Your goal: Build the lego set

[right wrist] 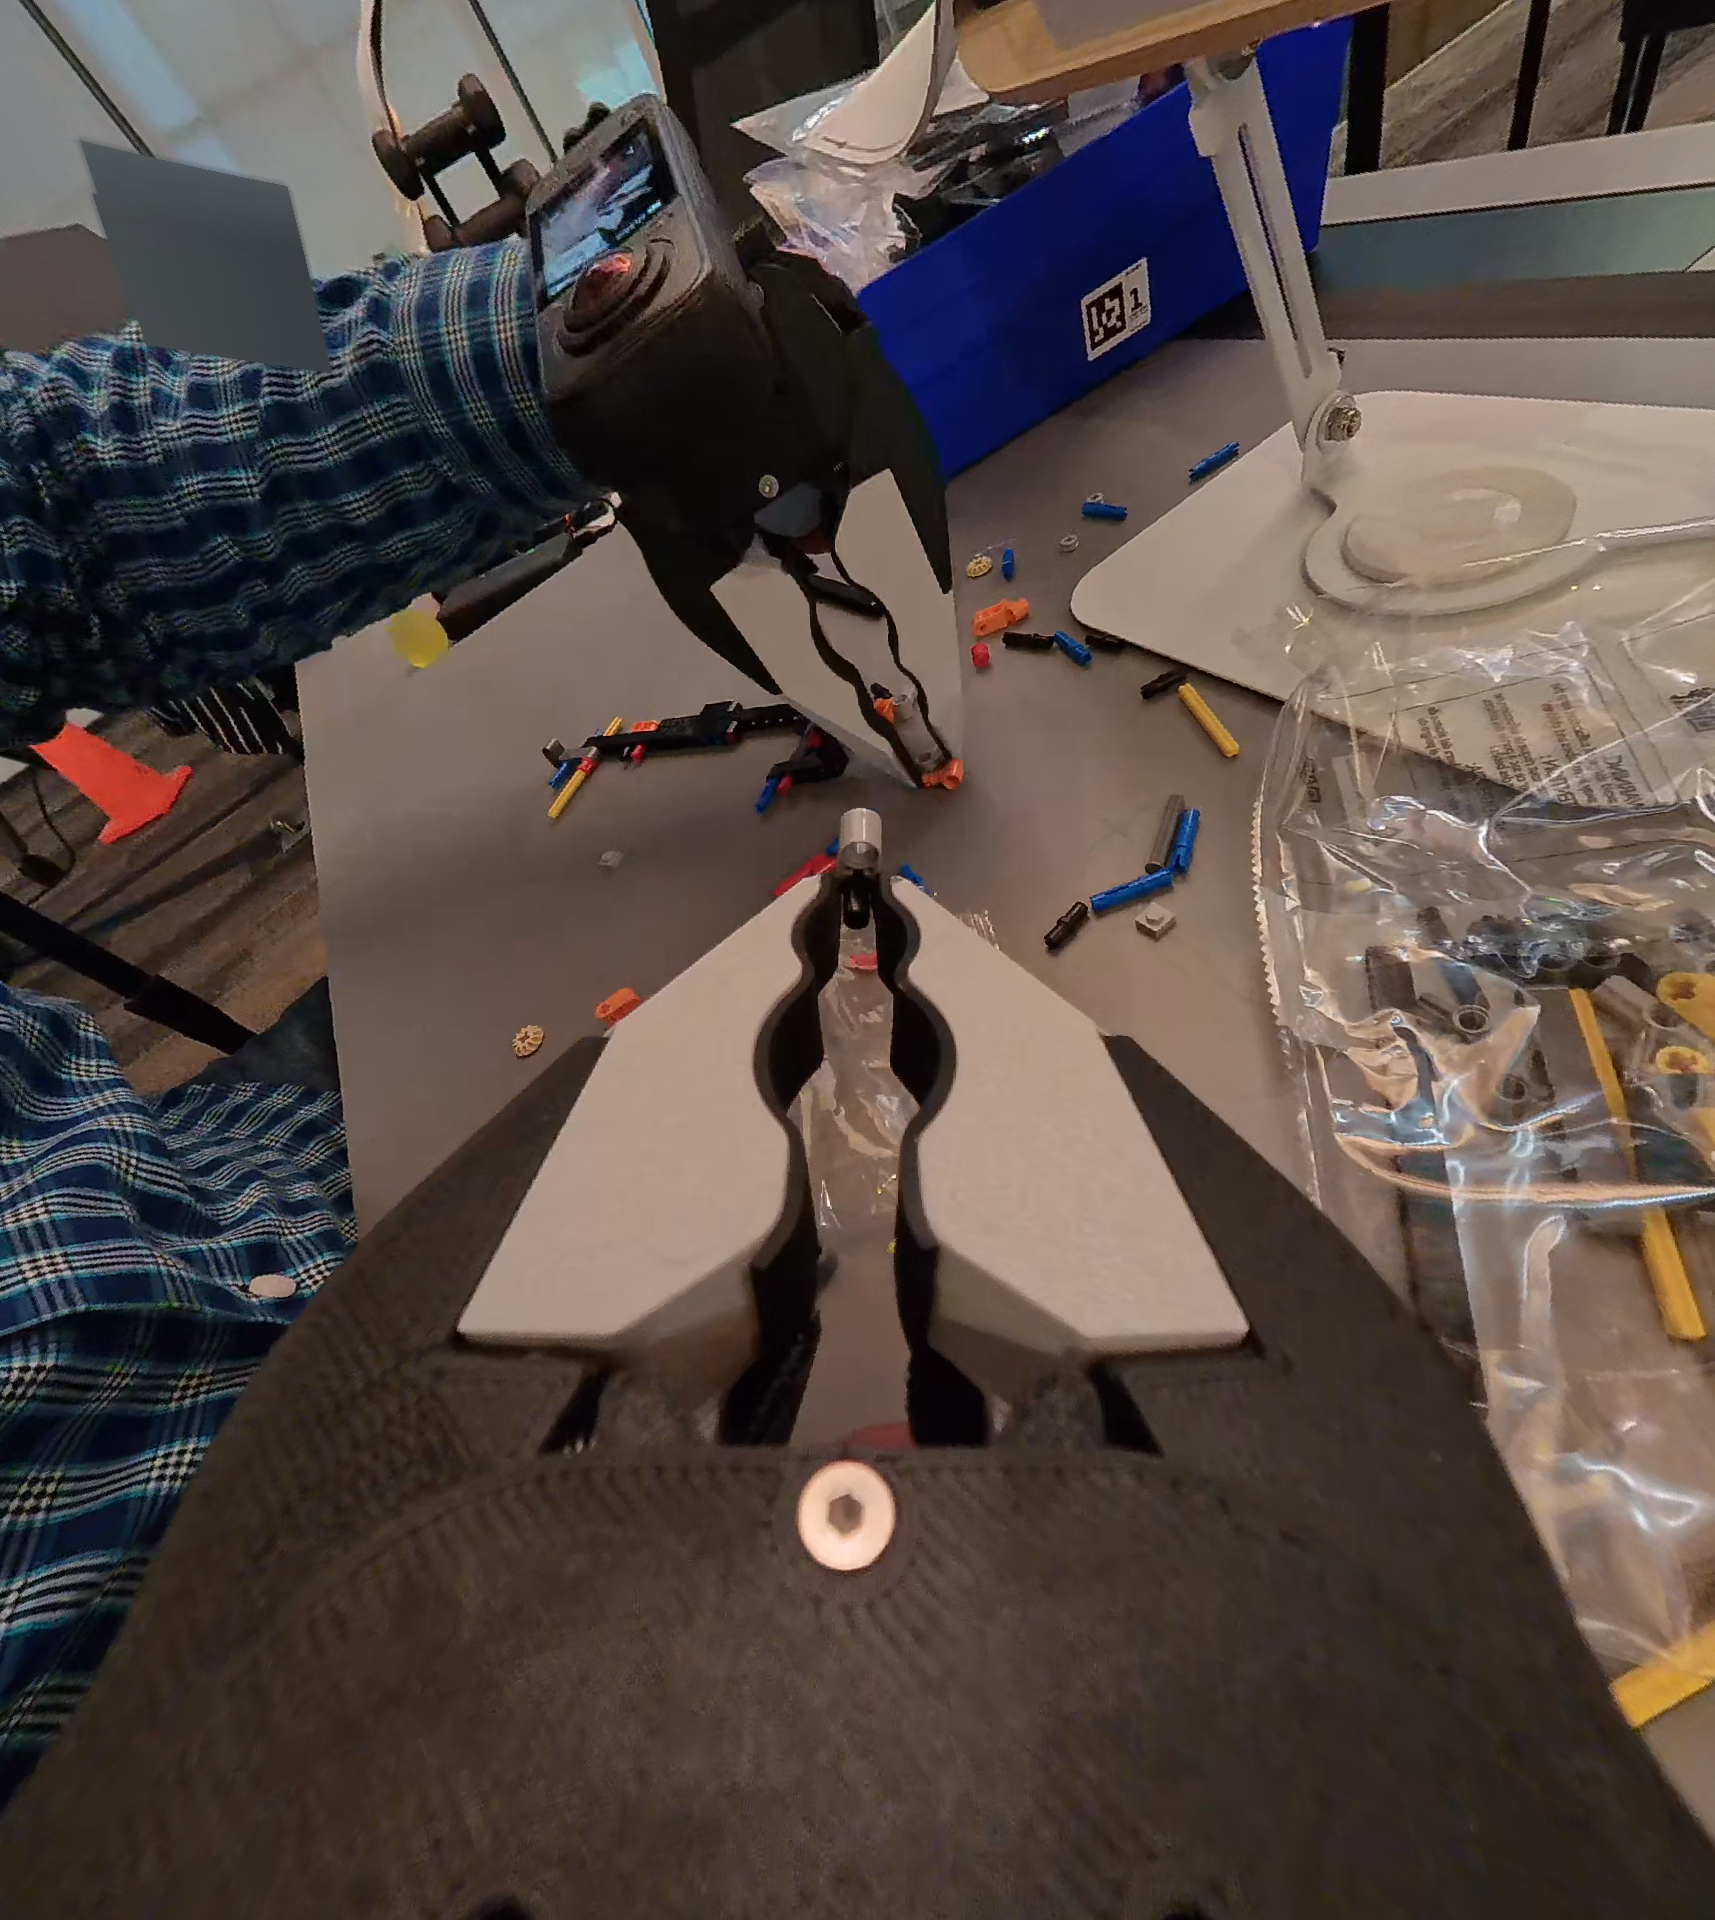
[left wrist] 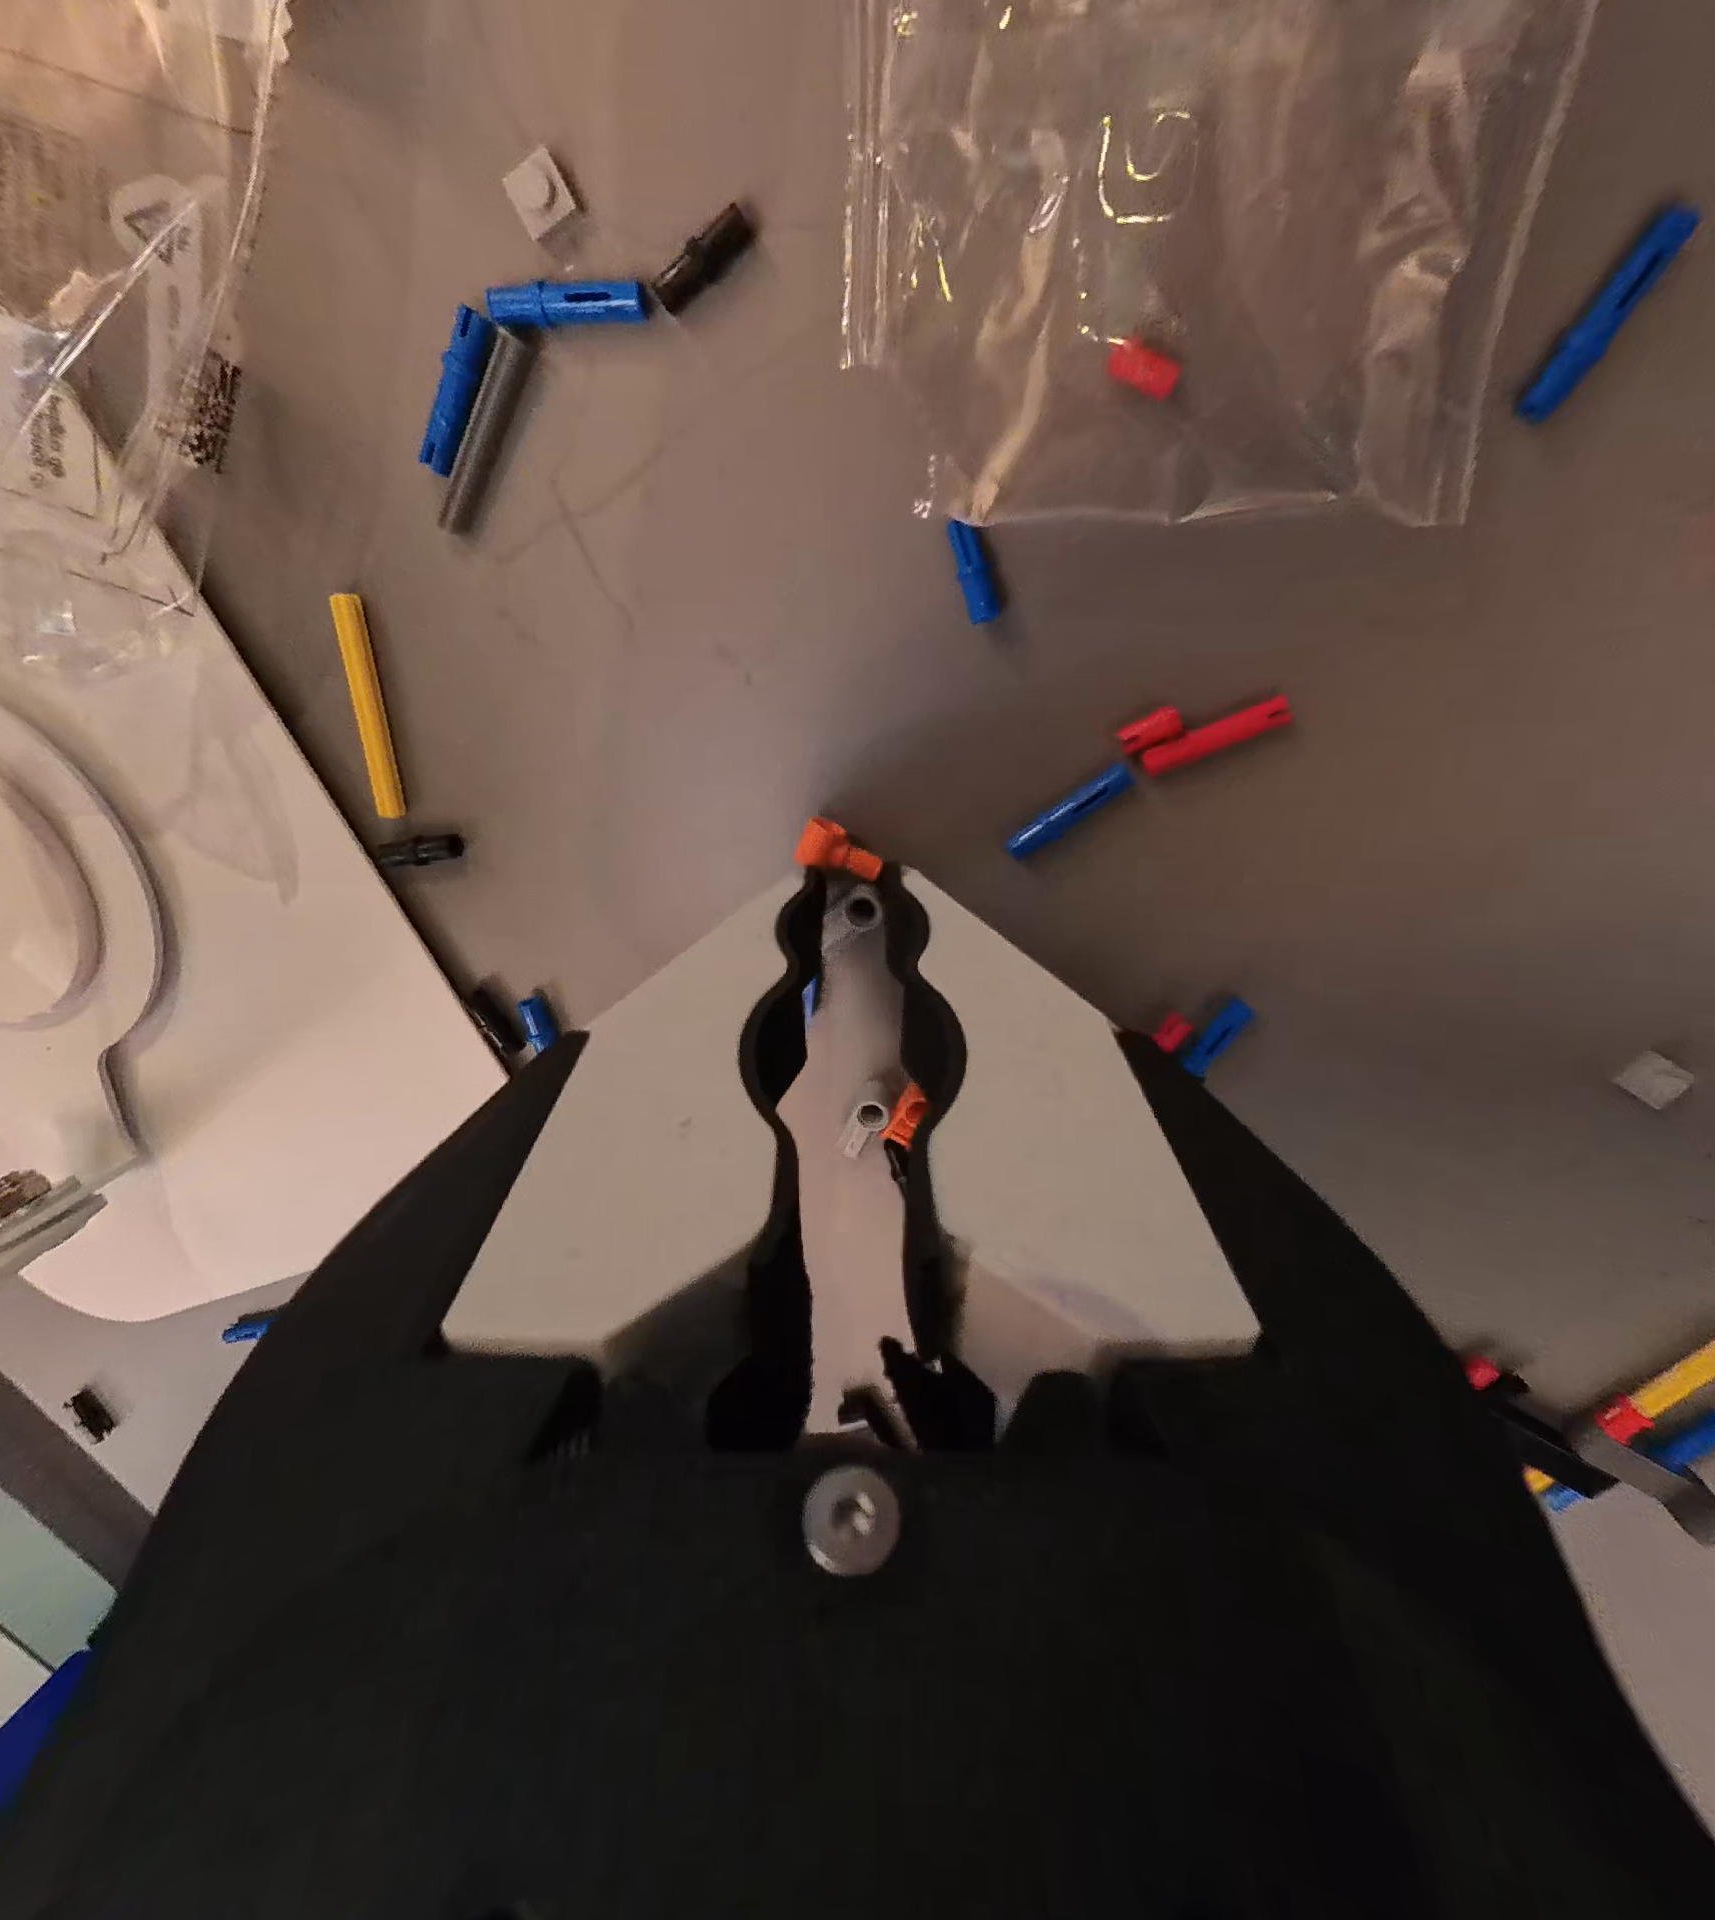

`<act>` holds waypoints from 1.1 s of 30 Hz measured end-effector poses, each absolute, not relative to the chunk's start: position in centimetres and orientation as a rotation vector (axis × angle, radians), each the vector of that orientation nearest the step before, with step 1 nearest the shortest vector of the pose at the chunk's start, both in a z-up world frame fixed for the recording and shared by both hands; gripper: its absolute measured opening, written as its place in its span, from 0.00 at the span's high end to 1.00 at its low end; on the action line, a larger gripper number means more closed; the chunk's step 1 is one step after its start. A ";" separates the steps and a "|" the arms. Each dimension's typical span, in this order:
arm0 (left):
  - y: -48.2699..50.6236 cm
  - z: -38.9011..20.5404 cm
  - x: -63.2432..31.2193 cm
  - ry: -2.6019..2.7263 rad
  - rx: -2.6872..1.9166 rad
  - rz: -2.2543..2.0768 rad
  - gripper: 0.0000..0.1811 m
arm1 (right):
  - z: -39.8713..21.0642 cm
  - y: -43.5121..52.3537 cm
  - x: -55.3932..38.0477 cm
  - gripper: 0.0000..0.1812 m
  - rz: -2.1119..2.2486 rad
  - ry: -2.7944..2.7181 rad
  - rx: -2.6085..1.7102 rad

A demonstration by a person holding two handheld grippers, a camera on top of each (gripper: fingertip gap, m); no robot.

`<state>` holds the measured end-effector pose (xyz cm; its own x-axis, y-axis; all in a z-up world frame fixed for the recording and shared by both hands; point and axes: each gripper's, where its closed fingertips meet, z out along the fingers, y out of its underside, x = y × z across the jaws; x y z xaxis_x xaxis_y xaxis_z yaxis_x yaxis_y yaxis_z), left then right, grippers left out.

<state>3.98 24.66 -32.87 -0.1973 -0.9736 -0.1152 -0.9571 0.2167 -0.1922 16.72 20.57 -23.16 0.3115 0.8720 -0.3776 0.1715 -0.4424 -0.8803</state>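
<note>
My left gripper (left wrist: 853,878) is shut on a thin grey rod assembly (left wrist: 858,914) with an orange connector (left wrist: 835,844) at its tip and another orange piece further back between the jaws. In the right wrist view the left gripper (right wrist: 926,767) points down, with the orange tip touching or just above the grey table (right wrist: 479,831). My right gripper (right wrist: 858,883) is shut on a small grey connector (right wrist: 860,836) with a black pin, held a short way in front of the left gripper's tip. A partly built black lego assembly (right wrist: 697,725) lies on the table behind.
Loose blue pins (left wrist: 567,304), red pins (left wrist: 1211,736) and a yellow axle (left wrist: 367,707) are scattered around. A clear bag (left wrist: 1196,260) lies ahead; a bag of parts (right wrist: 1559,1039) lies on the right. A white stand base (right wrist: 1404,540) and a blue bin (right wrist: 1092,260) stand behind. Some 15 centimeters of space lies between my two pairs of fingers.
</note>
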 end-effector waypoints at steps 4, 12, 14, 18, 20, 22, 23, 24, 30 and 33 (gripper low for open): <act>24.3 -32.8 4.1 2.264 -1.845 -0.165 0.93 | -23.4 20.6 16.7 0.98 1.181 -0.927 -1.828; 25.1 -32.7 4.4 2.273 -1.806 -0.121 0.86 | -23.5 20.7 16.7 0.98 1.180 -0.928 -1.834; 25.2 -32.8 4.3 2.271 -1.834 -0.120 0.89 | -23.5 20.7 16.8 0.98 1.178 -0.925 -1.834; 24.9 -32.9 4.6 2.209 -1.955 -0.171 0.97 | -23.5 20.8 16.8 0.98 1.183 -0.919 -1.834; 24.8 -33.0 4.9 2.159 -2.028 -0.194 0.97 | -23.6 20.8 16.8 0.98 1.187 -0.922 -1.835; 24.3 -33.0 5.3 2.117 -2.087 -0.213 0.97 | -23.6 20.8 16.8 0.98 1.191 -0.921 -1.834; 23.9 -33.0 5.6 2.103 -2.116 -0.241 0.97 | -23.6 20.8 16.8 0.98 1.192 -0.919 -1.833; 23.3 -32.9 5.9 2.094 -2.144 -0.275 0.97 | -23.5 20.8 16.9 0.98 1.192 -0.917 -1.832; 22.6 -32.2 6.5 2.110 -2.088 -0.306 0.85 | -23.3 20.9 17.1 0.98 1.192 -0.910 -1.826; 22.9 -31.9 6.1 2.172 -2.025 -0.250 0.85 | -23.2 20.8 17.1 0.98 1.192 -0.912 -1.824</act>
<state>6.12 22.88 -31.92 -0.0692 -0.9976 -0.0040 -0.9707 0.0683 -0.2305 17.09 20.85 -23.24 0.3094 0.8648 -0.3954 0.1558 -0.4563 -0.8761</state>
